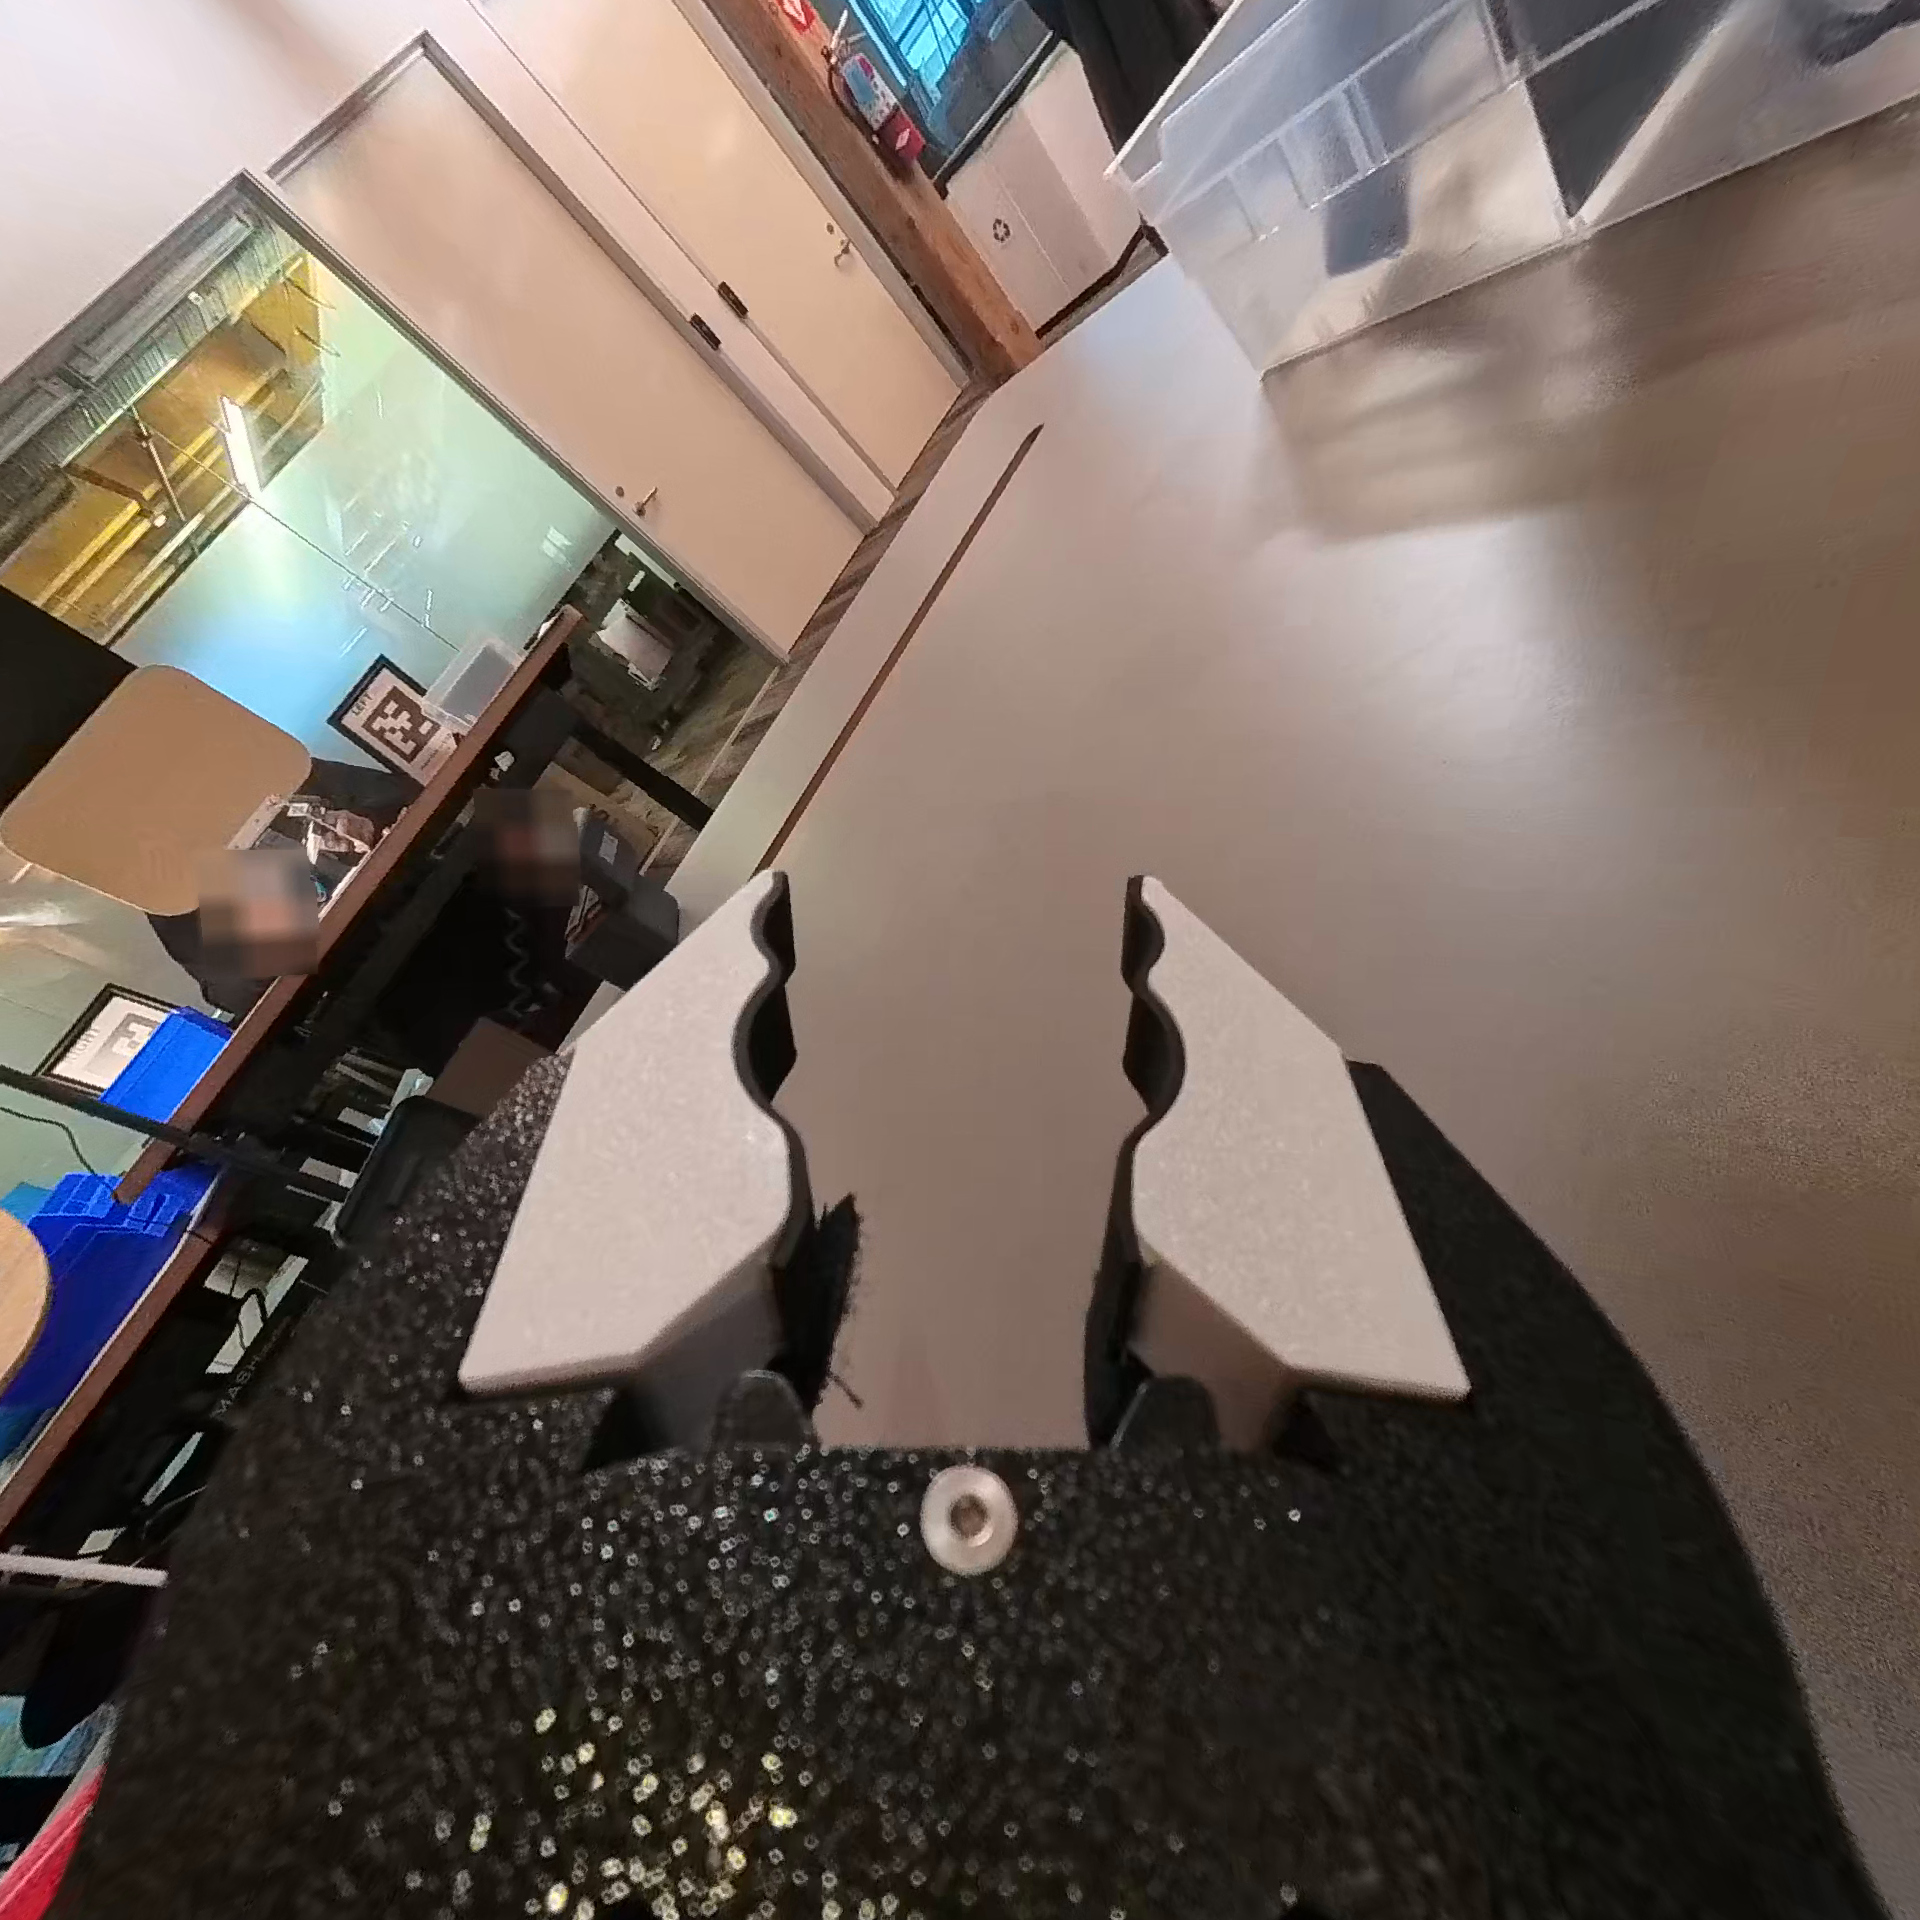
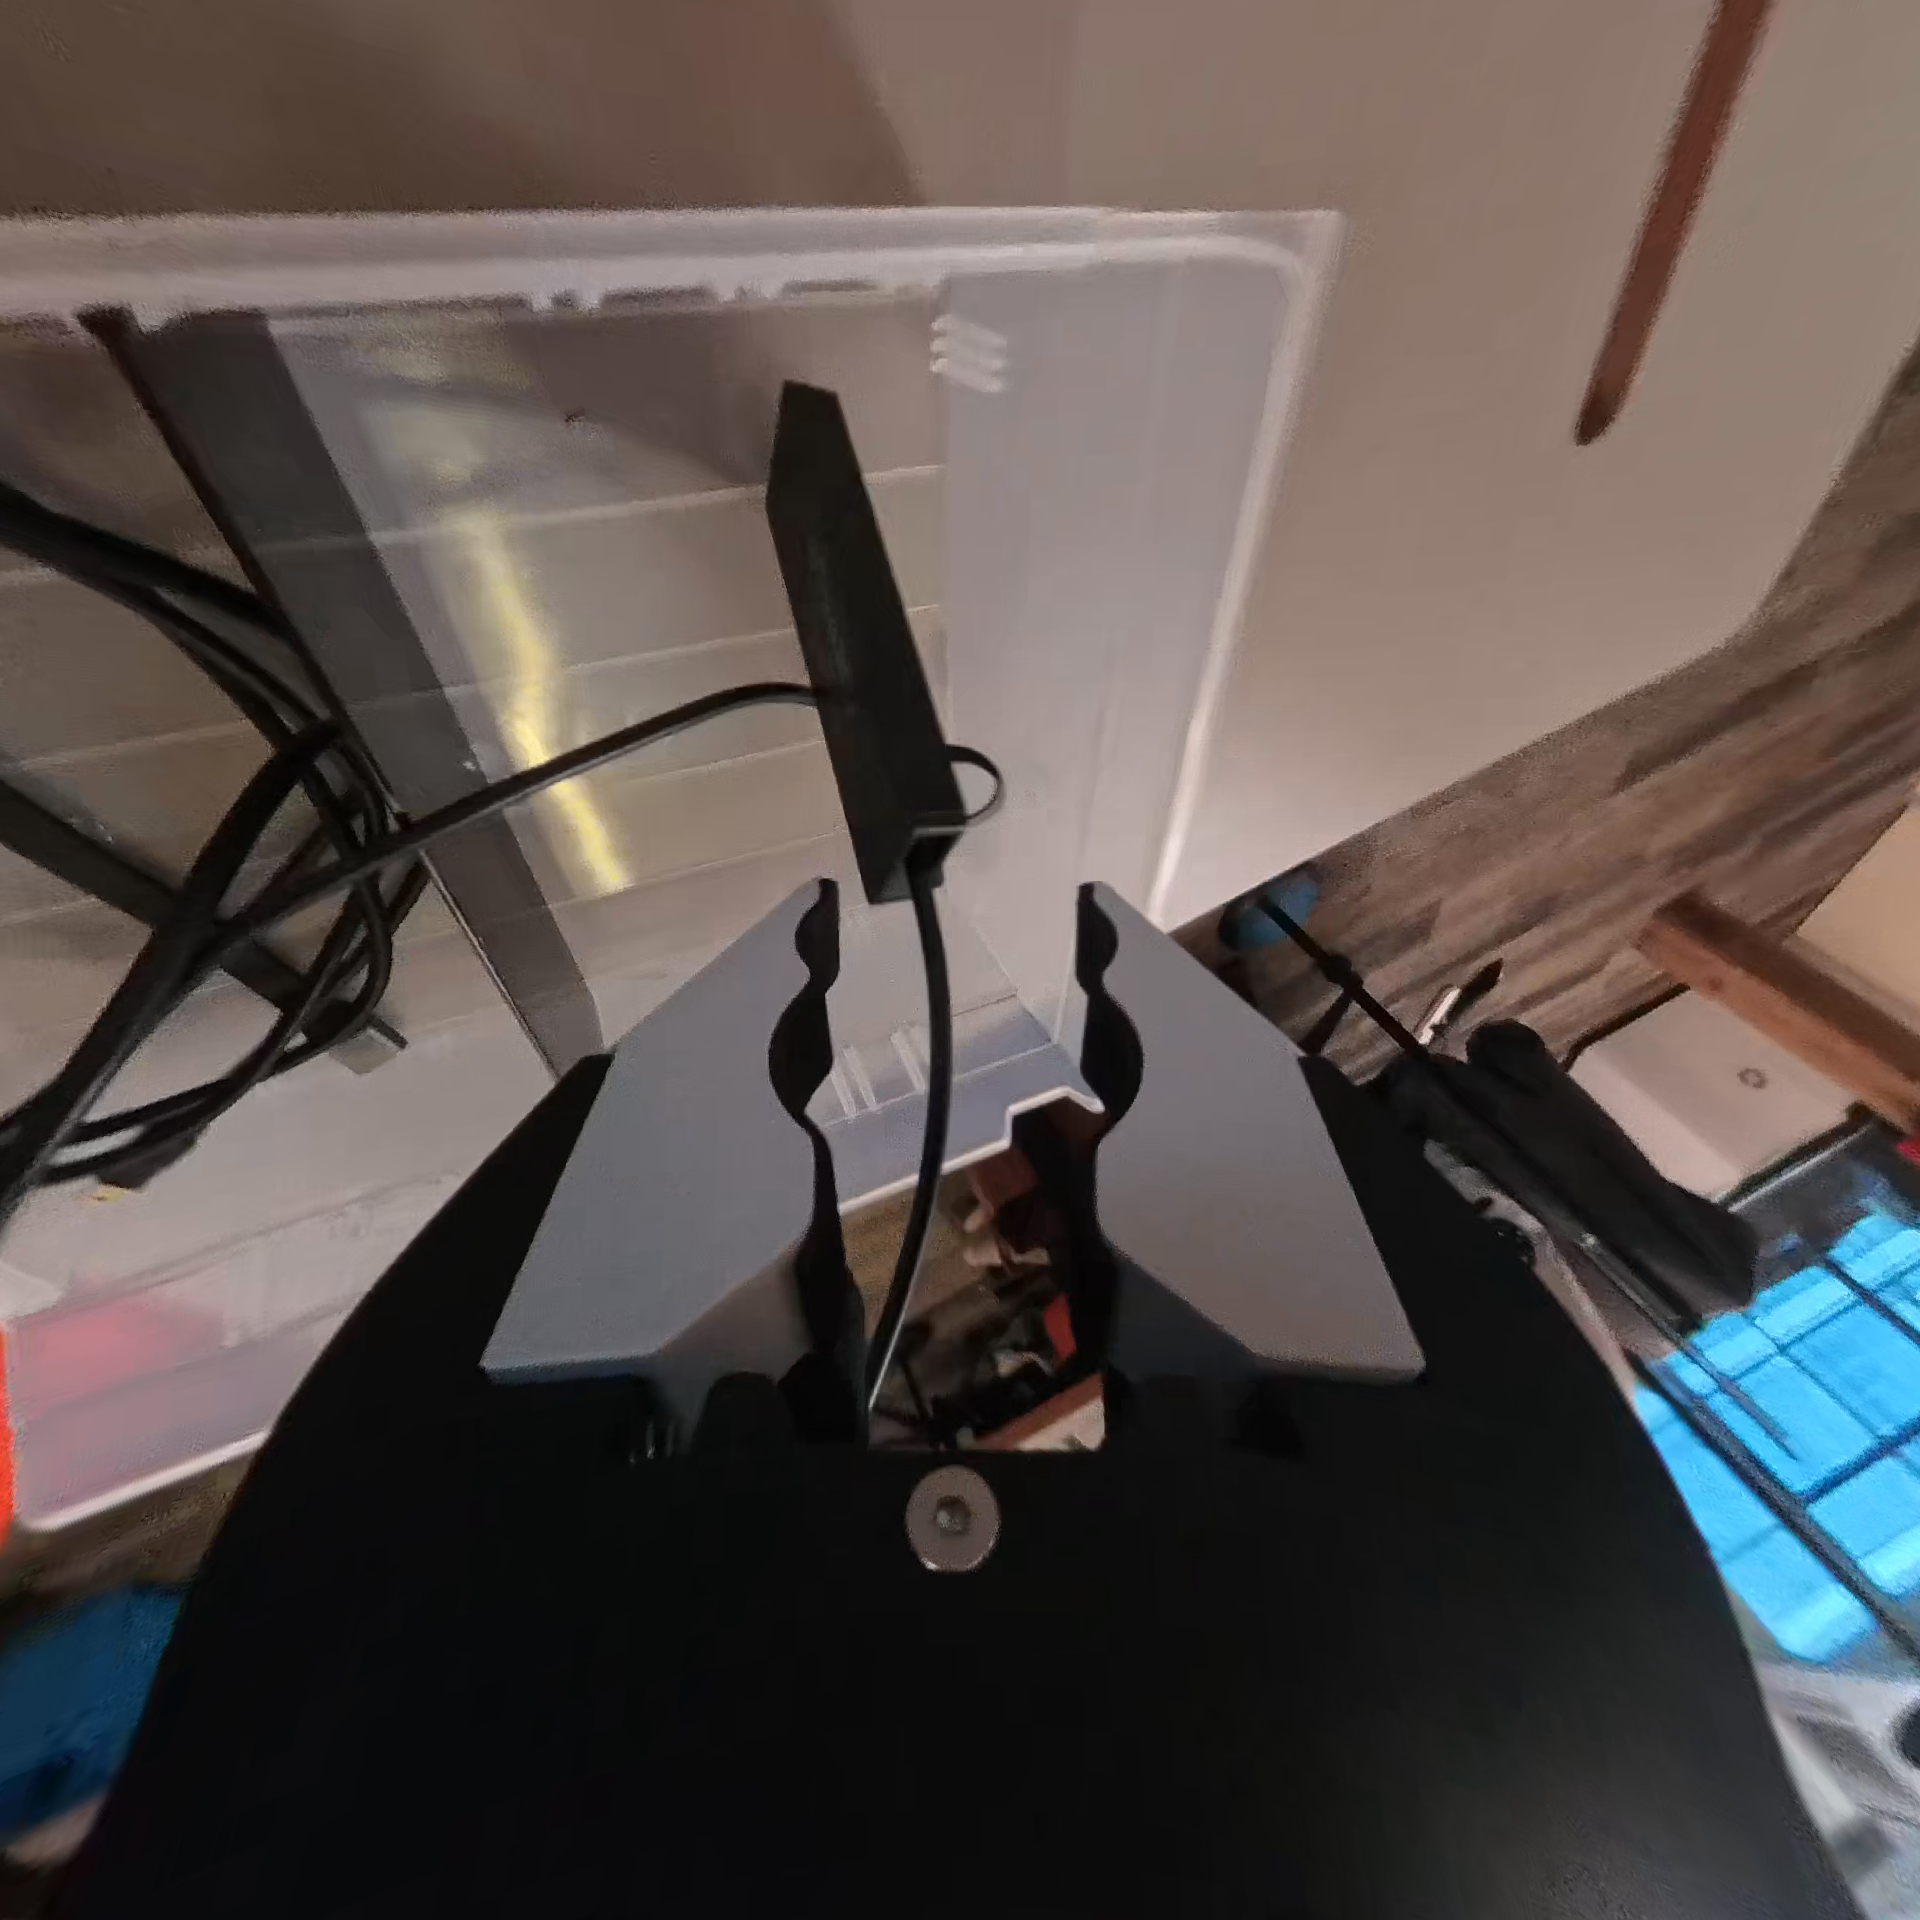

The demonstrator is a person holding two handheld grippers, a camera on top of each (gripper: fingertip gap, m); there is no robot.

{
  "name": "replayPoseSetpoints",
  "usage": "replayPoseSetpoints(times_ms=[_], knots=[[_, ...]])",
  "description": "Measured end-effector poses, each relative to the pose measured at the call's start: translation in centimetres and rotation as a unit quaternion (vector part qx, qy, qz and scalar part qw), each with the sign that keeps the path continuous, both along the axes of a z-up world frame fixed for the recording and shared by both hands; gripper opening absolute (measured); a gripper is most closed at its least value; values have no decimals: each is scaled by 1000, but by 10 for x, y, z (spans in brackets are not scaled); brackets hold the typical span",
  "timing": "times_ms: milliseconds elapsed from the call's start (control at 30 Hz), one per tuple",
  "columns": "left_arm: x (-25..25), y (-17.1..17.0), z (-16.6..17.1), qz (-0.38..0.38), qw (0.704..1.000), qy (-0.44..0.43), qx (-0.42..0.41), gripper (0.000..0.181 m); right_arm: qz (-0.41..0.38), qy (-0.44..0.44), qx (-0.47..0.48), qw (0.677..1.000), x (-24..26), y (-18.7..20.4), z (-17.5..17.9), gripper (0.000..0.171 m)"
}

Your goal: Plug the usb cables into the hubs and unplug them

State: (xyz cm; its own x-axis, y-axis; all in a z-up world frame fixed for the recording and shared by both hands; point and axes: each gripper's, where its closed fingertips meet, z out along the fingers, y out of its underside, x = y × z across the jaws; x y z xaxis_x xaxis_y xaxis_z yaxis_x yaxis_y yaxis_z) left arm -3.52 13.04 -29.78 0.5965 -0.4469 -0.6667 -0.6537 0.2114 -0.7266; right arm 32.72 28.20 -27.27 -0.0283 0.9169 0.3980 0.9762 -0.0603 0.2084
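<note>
In the right wrist view a slim black usb hub (image 2: 847, 644) lies just beyond my right gripper (image 2: 956, 899), over a clear plastic bin (image 2: 1278, 520). Its thin black cable (image 2: 930, 1091) runs from its near end down through the gap between my open fingers; I cannot tell whether it touches them. A second black cable (image 2: 623, 743) meets the hub's side. More black cables (image 2: 260, 810) bunch at the left. My left gripper (image 1: 956, 885) is open and empty over the bare table (image 1: 1351, 831). No hub or cable shows in the left wrist view.
The clear bin (image 1: 1351, 187) stands at the table's far right in the left wrist view. The table's left edge (image 1: 831, 727) drops to the floor. People sit at another desk (image 1: 395, 831) far left. Blue crates (image 2: 1818, 1455) sit low on the right. Some 40 cm of space lies between my two pairs of fingers.
</note>
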Motion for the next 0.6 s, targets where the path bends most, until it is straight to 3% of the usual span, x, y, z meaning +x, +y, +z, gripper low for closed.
replayPoseSetpoints(times_ms=[167, 333, 433, 500, 600], knots=[[0, 1, 0, -3, 1000, -18, -5, 62, -57, 98, 97, 989, -6, 5, 69, 53], [2, 2, 0, -5, 1000, -24, -7, 61, -85, 162, 278, 943, -4, -15, 153, 53], [-2, 6, 2, 8, 999, -36, -8, 60, -77, 275, 349, 893, -54, -59, 178, 53], [-5, 6, 3, 9, 998, -56, -13, 59, -39, 412, 333, 848, -122, -107, 176, 53], [-16, 9, 5, 17, 995, -91, -24, 58, 70, 603, 280, 744, -227, -181, 165, 49]])
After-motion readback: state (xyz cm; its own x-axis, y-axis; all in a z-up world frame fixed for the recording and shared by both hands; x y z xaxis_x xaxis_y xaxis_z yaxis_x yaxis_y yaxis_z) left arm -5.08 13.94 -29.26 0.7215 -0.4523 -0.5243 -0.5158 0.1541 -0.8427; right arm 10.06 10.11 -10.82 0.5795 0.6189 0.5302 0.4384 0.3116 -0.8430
